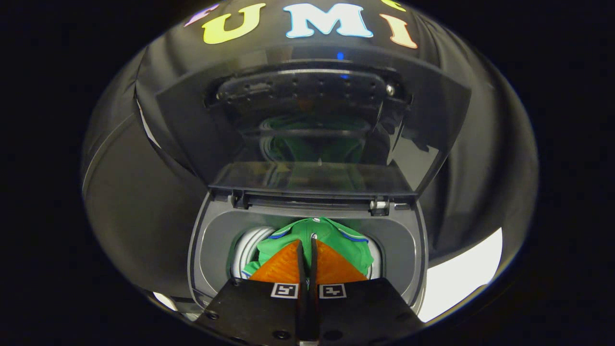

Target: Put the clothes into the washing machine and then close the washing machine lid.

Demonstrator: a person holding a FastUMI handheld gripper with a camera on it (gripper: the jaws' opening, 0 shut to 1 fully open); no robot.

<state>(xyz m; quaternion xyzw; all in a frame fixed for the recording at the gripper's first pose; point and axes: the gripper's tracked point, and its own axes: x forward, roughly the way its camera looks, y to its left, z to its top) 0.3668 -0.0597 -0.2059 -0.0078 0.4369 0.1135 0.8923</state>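
Item: handheld two-finger gripper (pixel 307 247), black body with orange ribbed finger pads (pixel 283 266) and two small square black-and-white marker tags at the finger bases. The fingers stand pressed nearly together, a thin dark slit between them. Their tips lie against green cloth; whether a fold is pinched in the slit cannot be told.

Item: green knit garment with blue-and-white trimmed collar (pixel 331 235), a small white button at the neck. It lies bunched inside the drum, directly under and just beyond the fingertips, collar toward the hinge side.

Item: top-loading washing machine, dark grey plastic surround (pixel 211 245). The opening is uncovered; the pale ribbed drum wall (pixel 247 247) shows beside the garment.

Item: washing machine lid, dark tinted glossy panel in a black frame (pixel 312 129). It stands raised, hinged at the far rim of the opening, leaning back toward the black cloth wall. Its surface mirrors the green garment and the drum. Two hinge fittings (pixel 379 205) sit at its lower edge.

Item: small blue indicator light (pixel 340 55), above the lid's top edge.
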